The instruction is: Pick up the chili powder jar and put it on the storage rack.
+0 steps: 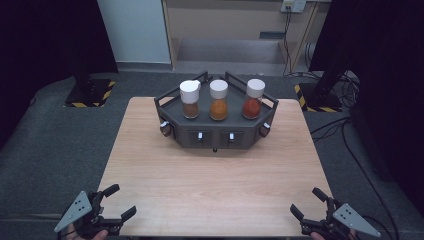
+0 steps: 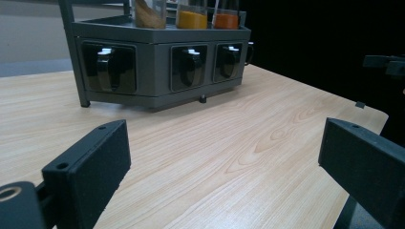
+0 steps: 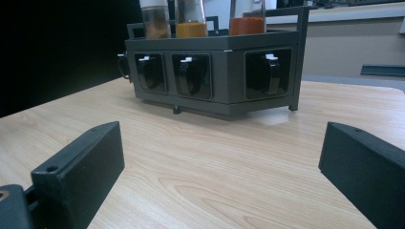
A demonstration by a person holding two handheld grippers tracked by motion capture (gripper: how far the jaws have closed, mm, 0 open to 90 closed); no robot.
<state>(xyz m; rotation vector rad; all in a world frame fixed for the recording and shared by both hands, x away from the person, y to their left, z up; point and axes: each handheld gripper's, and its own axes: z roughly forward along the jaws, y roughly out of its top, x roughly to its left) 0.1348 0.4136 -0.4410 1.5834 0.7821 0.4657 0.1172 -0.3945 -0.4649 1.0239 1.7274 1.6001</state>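
High view: angular grey rack [image 1: 216, 131], three white-capped glass jars [image 1: 218, 100].

Place: a lab or test room, I'd say, not a home.
Floor: grey carpet [image 1: 45, 145] all around my table [image 1: 210, 180], with black-and-yellow hazard tape on a stand base [image 1: 90, 92] at the left and another [image 1: 320, 97] at the right.
Walls: black curtains [image 1: 45, 35] hang dark on both sides of me.
Wiring: loose cables [image 1: 345, 135] trail over the floor to my right, and a wall socket [image 1: 293, 5] sits at the back.
Furniture: a plain pale wooden cabinet [image 1: 225, 25] stands behind the table.
Setup: one grey rack [image 1: 215, 132] with three spice jars [image 1: 218, 100] stands alone on the tabletop, staged like a trial.
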